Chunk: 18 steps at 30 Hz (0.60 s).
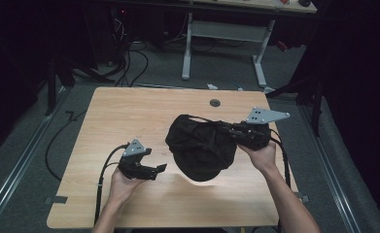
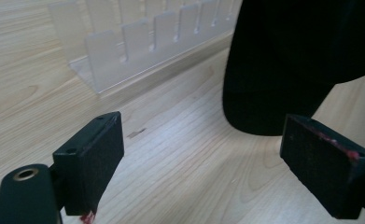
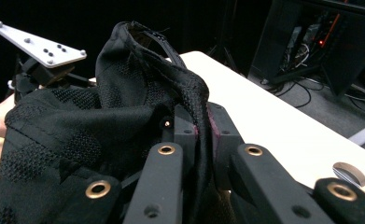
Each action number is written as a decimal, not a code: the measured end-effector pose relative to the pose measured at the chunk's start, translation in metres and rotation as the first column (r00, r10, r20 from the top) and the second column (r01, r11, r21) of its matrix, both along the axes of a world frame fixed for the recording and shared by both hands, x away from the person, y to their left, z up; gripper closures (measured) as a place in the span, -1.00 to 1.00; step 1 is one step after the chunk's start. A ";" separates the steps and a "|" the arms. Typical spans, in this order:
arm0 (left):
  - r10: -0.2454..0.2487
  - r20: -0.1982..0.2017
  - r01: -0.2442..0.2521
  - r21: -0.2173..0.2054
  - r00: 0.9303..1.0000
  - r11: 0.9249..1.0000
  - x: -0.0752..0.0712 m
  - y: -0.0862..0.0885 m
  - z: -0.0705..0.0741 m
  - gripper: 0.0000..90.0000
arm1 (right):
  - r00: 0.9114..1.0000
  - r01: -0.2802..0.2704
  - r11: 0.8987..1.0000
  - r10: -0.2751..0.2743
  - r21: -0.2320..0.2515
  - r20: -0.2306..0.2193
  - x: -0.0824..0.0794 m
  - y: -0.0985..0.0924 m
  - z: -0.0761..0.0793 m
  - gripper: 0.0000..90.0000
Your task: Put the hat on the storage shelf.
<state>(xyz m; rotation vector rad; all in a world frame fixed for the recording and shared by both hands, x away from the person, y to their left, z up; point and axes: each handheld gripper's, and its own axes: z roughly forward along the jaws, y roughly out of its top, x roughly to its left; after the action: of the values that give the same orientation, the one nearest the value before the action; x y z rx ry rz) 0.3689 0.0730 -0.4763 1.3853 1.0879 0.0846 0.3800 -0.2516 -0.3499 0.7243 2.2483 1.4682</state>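
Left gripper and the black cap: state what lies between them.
Bare wooden table lies between the open left gripper and the black cap, seen in the high view.

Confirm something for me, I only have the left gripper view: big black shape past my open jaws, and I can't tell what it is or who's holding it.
Observer: It's a black cap. The right gripper has its rim pinched between shut jaws.
Operator: Is the cap resting on the table?
Observer: In the high view its brim hangs low over the wooden table and casts a shadow; I can't tell if it touches.
Operator: Where's my left gripper relative to it?
Observer: The left gripper sits left of the brim in the high view, jaws open, pointing toward it, not touching.
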 end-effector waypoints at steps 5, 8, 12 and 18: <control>-0.048 -0.009 0.048 -0.008 0.999 0.999 0.000 -0.008 0.005 -0.71 | 1.000 -0.022 1.000 0.022 -0.004 0.010 0.000 0.002 0.002 0.88; -0.081 -0.019 0.081 -0.014 0.997 0.997 -0.001 -0.012 0.008 -0.72 | 0.999 -0.038 0.999 0.038 -0.002 0.012 0.000 0.003 0.002 0.87; -0.119 -0.030 0.118 -0.023 0.993 0.993 -0.002 -0.018 0.012 -0.72 | 0.998 -0.054 0.999 0.054 0.002 0.014 -0.001 0.005 0.003 0.87; -0.151 -0.033 0.150 -0.036 0.988 0.988 0.000 -0.024 0.017 -0.72 | 0.997 -0.078 0.997 0.078 0.012 0.018 -0.001 0.007 0.004 0.87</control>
<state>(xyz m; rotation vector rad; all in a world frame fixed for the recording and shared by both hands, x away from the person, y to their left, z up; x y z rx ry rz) 0.3685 0.0490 -0.4589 1.4388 1.0057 -0.0684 0.3792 -0.2442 -0.3461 0.6311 2.2794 1.5197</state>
